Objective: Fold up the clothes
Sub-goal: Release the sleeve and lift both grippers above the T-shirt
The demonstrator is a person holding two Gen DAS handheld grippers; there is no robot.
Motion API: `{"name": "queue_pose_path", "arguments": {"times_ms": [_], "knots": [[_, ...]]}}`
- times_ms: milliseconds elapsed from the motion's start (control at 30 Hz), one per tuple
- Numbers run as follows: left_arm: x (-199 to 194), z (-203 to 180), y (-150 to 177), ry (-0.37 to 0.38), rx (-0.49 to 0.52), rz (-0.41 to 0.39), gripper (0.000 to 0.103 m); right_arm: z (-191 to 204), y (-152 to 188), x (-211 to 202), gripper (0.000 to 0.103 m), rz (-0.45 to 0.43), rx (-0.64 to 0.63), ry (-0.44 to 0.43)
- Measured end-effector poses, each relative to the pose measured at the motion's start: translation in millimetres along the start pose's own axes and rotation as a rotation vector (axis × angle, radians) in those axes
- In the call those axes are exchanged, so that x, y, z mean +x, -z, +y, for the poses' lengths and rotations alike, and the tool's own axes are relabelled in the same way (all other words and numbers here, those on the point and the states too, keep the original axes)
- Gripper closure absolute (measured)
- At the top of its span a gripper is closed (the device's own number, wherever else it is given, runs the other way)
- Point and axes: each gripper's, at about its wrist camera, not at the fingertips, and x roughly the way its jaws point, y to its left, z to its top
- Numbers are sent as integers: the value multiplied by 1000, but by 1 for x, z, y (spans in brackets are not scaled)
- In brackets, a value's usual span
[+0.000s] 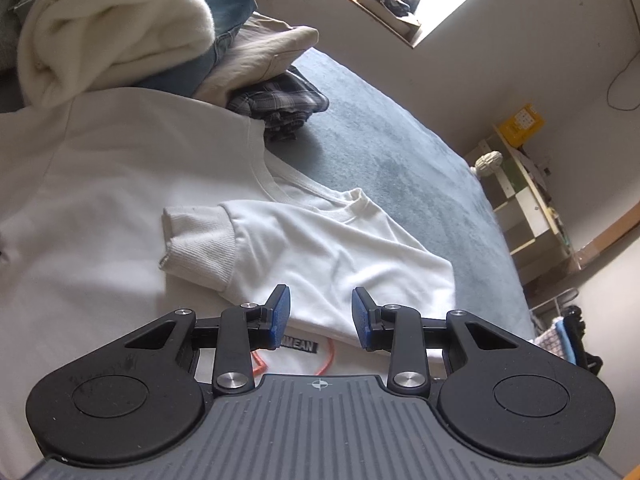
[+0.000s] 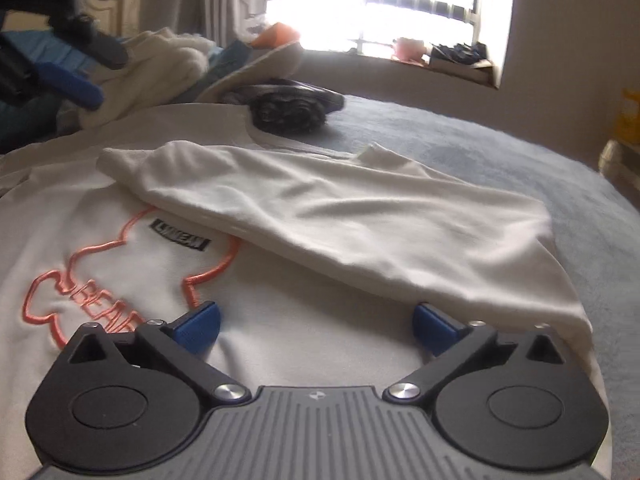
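A white sweatshirt [image 1: 100, 184] with an orange outline print [image 2: 84, 280] lies flat on a grey-blue bed. One sleeve [image 1: 320, 240] is folded across its chest, ribbed cuff [image 1: 196, 240] toward the middle; the same sleeve [image 2: 340, 216] crosses the right wrist view. My left gripper [image 1: 320, 316] hovers open just above the sleeve's lower edge, nothing between its blue pads [image 1: 280, 312]. My right gripper [image 2: 316, 328] stands wide open over the sweatshirt's front, below the sleeve. The left gripper's blue finger [image 2: 76, 84] shows at the upper left of the right wrist view.
A heap of clothes lies past the sweatshirt: a cream fleece [image 1: 112, 28], jeans [image 1: 224, 20], a beige garment [image 1: 264, 52] and a dark plaid piece [image 1: 280, 104]. Bare bed cover [image 1: 400, 152] stretches to the right. A shelf unit [image 1: 524, 200] stands by the wall under a bright window [image 2: 380, 0].
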Motion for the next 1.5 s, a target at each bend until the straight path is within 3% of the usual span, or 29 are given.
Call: {"name": "queue_pose_path", "arguments": {"times_ms": [333,700,1067,1167,1300,1467,1500], "knots": [[-1,-11,7,38,5,22,70,-9,6,-4,0,-20,40,-39],[-6,-46,32,123,86,73,70,-9,6,-3,0,-19,42,-40],[-6,-47,35,164,93,85,68,-9,5,-3,0,-18,39,-39],[-2,-49,38,192,110,111,61,-9,5,-3,0,-18,39,-39],[6,-54,42,216,133,127,45,-8,6,-3,0,-18,40,-39],[9,-46,38,188,96,102,29,-8,5,-3,0,-18,40,-39],[9,-44,37,182,85,93,21,-9,5,-3,0,-18,40,-39]]}}
